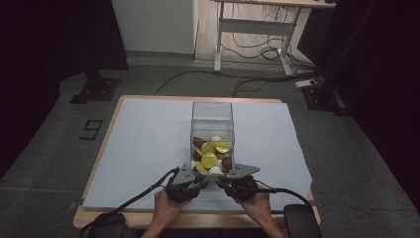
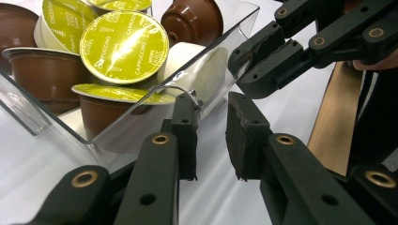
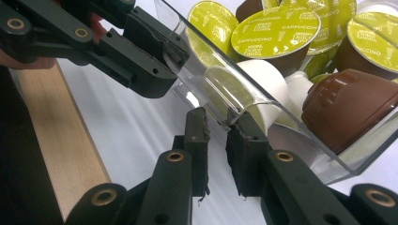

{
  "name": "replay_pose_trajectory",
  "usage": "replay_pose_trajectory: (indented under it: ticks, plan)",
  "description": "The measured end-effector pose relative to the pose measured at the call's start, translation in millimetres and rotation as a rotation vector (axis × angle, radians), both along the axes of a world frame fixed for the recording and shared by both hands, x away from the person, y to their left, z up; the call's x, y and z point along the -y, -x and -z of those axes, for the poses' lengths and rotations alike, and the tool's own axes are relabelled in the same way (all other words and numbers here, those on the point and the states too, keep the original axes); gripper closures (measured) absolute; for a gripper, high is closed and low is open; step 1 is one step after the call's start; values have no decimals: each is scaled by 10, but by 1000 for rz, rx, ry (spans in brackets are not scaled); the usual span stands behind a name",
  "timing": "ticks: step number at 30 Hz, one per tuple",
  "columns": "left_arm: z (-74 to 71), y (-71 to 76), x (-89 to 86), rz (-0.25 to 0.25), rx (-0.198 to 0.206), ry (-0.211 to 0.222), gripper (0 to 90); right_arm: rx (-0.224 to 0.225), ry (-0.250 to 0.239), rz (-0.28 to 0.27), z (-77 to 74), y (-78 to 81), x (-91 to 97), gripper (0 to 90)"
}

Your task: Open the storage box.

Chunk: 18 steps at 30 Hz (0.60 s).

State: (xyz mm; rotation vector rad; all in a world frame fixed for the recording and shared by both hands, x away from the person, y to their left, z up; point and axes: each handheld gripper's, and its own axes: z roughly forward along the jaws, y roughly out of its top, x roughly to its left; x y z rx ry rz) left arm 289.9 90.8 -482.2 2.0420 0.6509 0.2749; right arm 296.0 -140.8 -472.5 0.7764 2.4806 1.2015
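Nearest the person, the left gripper (image 1: 204, 182) and right gripper (image 1: 221, 182) meet at 6 o'clock on the table (image 1: 143, 139), each narrowed nearly shut at the near wall of the clear box (image 1: 212, 130); whether their pads pinch that wall cannot be told. Beyond, toward 12 o'clock, the tilted box holds coffee capsules (image 2: 123, 47), green-lidded, brown and white, heaped at its near end.
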Motion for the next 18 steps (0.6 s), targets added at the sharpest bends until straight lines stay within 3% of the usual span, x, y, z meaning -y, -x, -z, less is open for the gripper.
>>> replay_pose_trajectory:
  ticks: [9,18]
  plan:
    - [-4,1,-40,8,11,-40,710,-32,25,-21,7,-10,26,748]
    - [62,18,-139,25,-28,-54,691,-32,39,-27,-15,2,73,746]
